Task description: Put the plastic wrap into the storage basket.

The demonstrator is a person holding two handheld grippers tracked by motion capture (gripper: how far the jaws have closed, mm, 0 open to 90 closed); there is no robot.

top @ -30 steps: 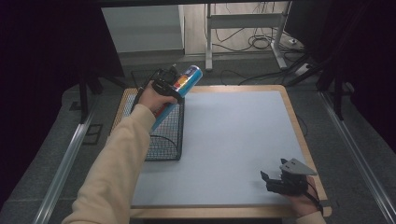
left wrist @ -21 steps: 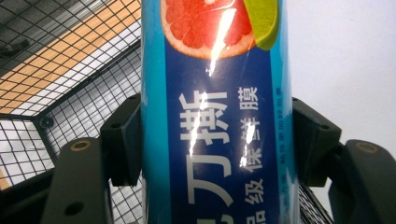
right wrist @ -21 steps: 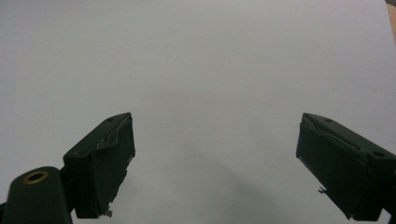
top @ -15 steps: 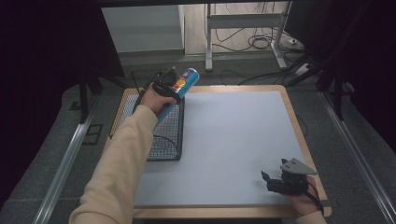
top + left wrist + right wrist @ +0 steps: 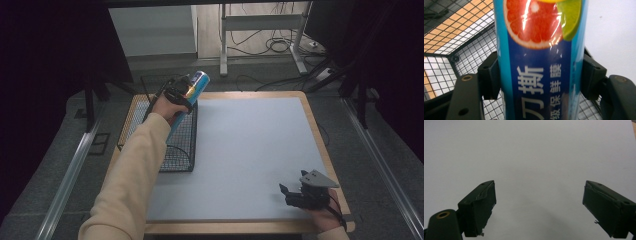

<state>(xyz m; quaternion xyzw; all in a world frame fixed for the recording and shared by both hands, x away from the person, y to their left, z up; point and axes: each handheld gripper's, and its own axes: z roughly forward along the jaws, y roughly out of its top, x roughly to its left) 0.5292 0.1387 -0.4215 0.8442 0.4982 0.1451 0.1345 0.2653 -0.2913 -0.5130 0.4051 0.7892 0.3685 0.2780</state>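
Lowered since the earlier frame, the left gripper now carries its blue can closer to the black wire basket, while the right gripper has not shifted. Seen from the high view, the basket sits at the left edge of the counter, whose pale surface stretches away to the basket's right. Held above the basket's far right corner, the can tilts with its top pointing away from the person. Both fingers of the left gripper press on the can's 2 sides, just below the printed grapefruit and lime, as the left gripper view shows against the mesh beneath. Well to the right of the basket, near the counter's front edge, the right gripper rests with its fingers spread wide and nothing between them. Placing the can well likely means bringing it inside the basket's rim, keeping the grip firm until it touches the mesh, then opening gently.
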